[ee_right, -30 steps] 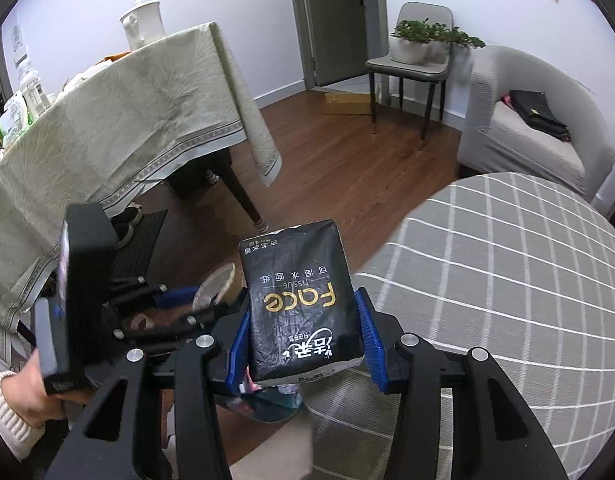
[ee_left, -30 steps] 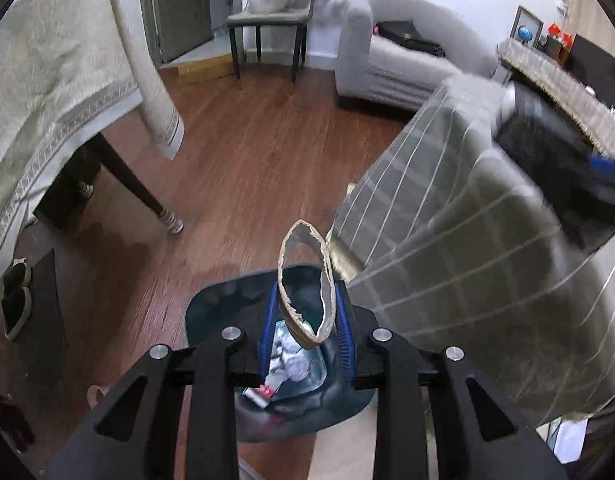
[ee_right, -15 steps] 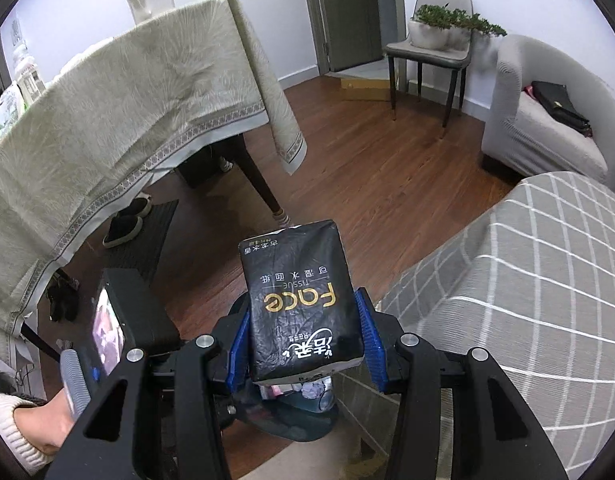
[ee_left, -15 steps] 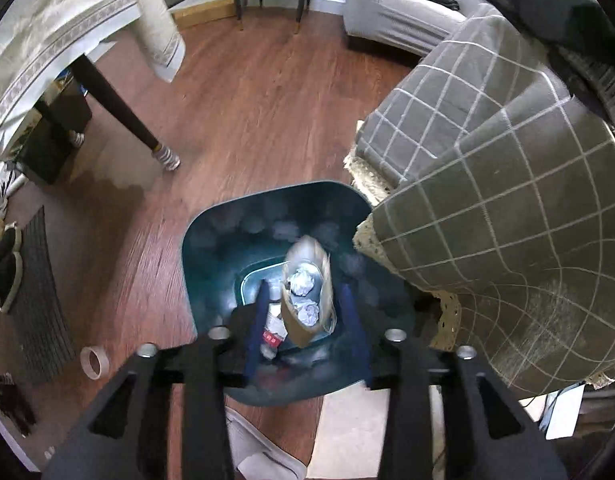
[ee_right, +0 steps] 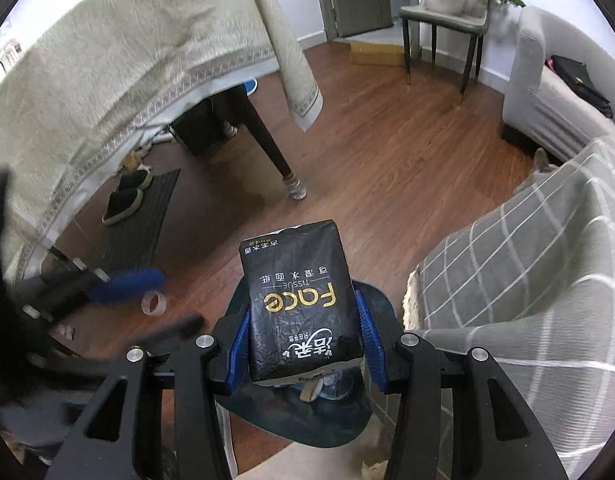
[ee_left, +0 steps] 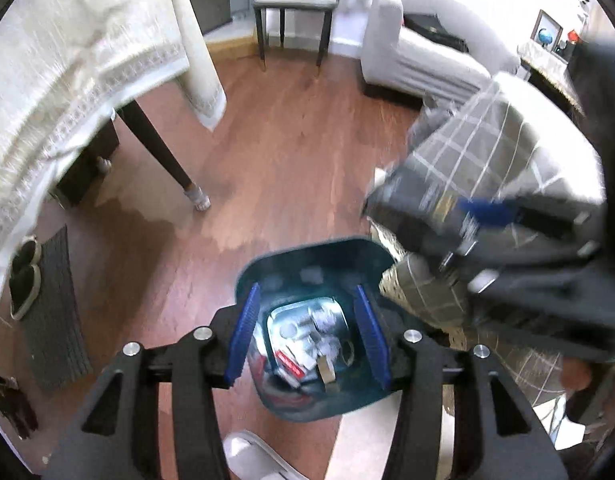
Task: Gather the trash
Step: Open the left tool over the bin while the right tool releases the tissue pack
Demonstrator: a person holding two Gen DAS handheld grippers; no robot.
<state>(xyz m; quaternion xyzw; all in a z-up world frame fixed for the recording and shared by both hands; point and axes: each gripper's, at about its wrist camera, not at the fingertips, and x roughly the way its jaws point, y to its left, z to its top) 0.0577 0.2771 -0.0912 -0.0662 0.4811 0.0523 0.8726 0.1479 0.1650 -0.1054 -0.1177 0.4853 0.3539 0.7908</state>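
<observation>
A dark teal trash bin (ee_left: 307, 264) is seen on the wooden floor (ee_left: 291, 152), holding scraps. Above it, the left hand-held gripper (ee_left: 307, 336) is spread and empty. At 2 o'clock, a black tissue pack (ee_right: 299, 300) is pinched by the right hand-held gripper (ee_right: 303, 344).

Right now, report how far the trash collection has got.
Done: scraps already lie in the teal bin, and the left tongs hang open and empty over it. In hand: the right tongs grip the black tissue pack above the bin. Left: a tape roll on the floor.
</observation>
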